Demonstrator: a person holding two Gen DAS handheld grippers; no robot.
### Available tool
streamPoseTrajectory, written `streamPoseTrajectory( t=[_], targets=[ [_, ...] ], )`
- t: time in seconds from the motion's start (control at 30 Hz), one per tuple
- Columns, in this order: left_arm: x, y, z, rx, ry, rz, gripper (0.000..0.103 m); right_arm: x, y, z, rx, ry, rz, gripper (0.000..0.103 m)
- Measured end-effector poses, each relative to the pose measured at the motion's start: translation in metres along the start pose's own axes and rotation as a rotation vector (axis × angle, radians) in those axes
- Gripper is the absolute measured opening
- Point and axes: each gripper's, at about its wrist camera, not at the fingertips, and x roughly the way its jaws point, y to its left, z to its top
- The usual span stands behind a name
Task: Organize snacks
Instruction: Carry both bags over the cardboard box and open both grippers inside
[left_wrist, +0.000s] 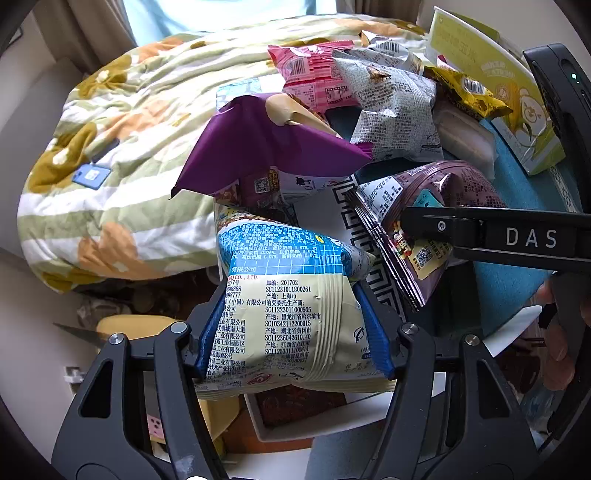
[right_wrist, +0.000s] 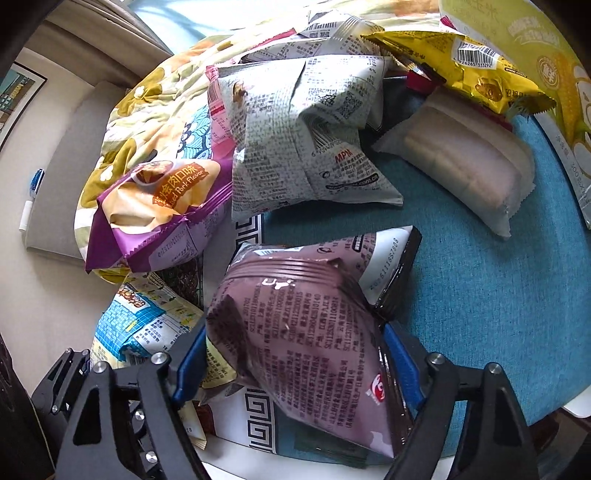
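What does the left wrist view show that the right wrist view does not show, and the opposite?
Only the left wrist view: the left gripper shut on the blue and cream packet, and a pink packet.

Only the right wrist view: the right gripper with both pads against the mauve packet, and a white pen on the grey cushion.

Both views: the purple packet, the grey printed packet, the yellow packet and the flowered quilt.

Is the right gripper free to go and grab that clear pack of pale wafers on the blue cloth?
Probably not yet. The right gripper is clamped on a maroon snack bag. The wafer pack itself lies uncovered on the blue cloth, so the way looks open once the bag is released.
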Motion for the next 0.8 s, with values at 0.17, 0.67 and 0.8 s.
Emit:
streamPoseTrajectory(
  t=[0.17, 0.67, 0.8],
  targets=[
    [-0.008, -0.007, -0.003, -0.019, -0.007, 0.001, 0.061, -0.014, -0.005, -0.005, -0.009, -0.031, 0.0, 0.073],
    [-0.076, -0.094, 0.005, -0.052, -0.117, 0.025, 0.061, -0.095, -0.043, -0.017, -0.085, -0.138, 0.012, 0.073],
    [-0.105, -0.132, 0.021, -0.062, -0.18, 0.008, 0.061, -0.135, -0.066, -0.018, -0.115, -0.193, 0.017, 0.073]
  ],
)
